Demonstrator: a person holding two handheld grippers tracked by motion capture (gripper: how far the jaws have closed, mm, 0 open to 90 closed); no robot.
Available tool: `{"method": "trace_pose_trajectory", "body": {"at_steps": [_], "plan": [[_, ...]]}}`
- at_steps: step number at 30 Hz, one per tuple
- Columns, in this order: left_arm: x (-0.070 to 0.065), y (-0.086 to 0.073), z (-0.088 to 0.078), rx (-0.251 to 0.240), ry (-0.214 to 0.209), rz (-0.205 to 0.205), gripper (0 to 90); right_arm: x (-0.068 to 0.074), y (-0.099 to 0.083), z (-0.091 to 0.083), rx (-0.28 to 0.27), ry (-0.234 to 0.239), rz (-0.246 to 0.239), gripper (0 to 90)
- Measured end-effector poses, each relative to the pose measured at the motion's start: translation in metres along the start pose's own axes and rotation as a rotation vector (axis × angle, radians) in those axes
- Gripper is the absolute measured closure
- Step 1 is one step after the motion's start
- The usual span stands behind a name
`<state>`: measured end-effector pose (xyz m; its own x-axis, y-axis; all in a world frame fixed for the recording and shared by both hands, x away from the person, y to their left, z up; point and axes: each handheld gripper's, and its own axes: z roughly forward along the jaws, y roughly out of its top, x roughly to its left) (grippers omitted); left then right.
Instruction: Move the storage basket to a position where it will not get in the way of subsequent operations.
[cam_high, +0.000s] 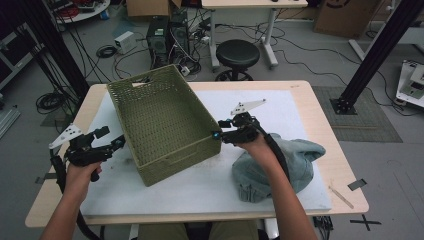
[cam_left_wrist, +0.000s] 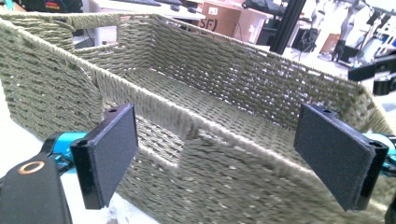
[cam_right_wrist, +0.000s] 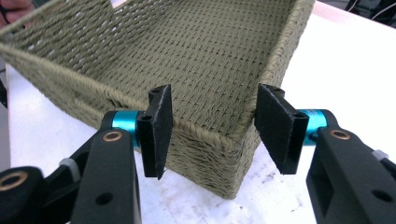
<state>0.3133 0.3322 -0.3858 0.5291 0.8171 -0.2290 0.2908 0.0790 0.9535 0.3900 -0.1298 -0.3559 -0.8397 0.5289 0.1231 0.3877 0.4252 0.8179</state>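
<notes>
Here the left gripper (cam_high: 114, 138) and right gripper (cam_high: 216, 131), both spread wide and gripping nothing, flank the near corners of the green woven basket (cam_high: 159, 120), whose long axis runs diagonally away up-left across the white surface (cam_high: 200, 185).

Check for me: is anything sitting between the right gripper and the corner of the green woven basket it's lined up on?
Nothing visible. In the right gripper view, the right gripper has its jaws parted with the near corner of the basket directly ahead, just bare white table surface around it. The denim garment lies behind that hand, away from the basket.
</notes>
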Motion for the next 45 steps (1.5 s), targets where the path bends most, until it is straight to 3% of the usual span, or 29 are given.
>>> {"method": "trace_pose_trajectory", "body": {"at_steps": [6,12,15,21,23,25,33,37,41,45], "plan": [[-0.009,0.004,-0.002,0.028,0.024,0.016,13.6,0.020,-0.006,0.000,-0.013,0.034,-0.032,47.6],[-0.010,0.004,0.000,0.068,0.046,0.028,13.6,0.039,-0.011,0.000,-0.024,0.067,-0.059,47.2],[-0.008,0.004,0.000,0.075,0.085,0.054,13.7,0.046,-0.013,0.002,-0.032,0.088,-0.063,46.0],[-0.002,0.004,0.003,0.102,0.073,0.016,15.1,0.051,-0.012,0.004,-0.034,0.100,-0.075,45.5],[-0.002,0.003,0.005,0.116,0.053,0.016,17.3,0.052,-0.013,0.005,-0.042,0.119,-0.073,45.5],[-0.002,0.003,0.006,0.120,0.068,0.025,17.2,0.054,-0.013,0.007,-0.041,0.137,-0.078,45.5],[0.004,0.003,-0.001,0.129,0.062,0.028,18.2,0.062,-0.012,0.010,-0.039,0.169,-0.096,45.5],[0.006,0.003,-0.007,0.135,0.075,0.037,18.7,0.066,-0.011,0.013,-0.041,0.187,-0.104,45.7],[0.011,0.003,-0.015,0.150,0.114,0.053,22.2,0.071,-0.010,0.018,-0.049,0.207,-0.107,45.9],[0.017,0.002,-0.023,0.129,0.127,0.034,24.9,0.077,-0.010,0.023,-0.061,0.224,-0.117,45.6]]}}
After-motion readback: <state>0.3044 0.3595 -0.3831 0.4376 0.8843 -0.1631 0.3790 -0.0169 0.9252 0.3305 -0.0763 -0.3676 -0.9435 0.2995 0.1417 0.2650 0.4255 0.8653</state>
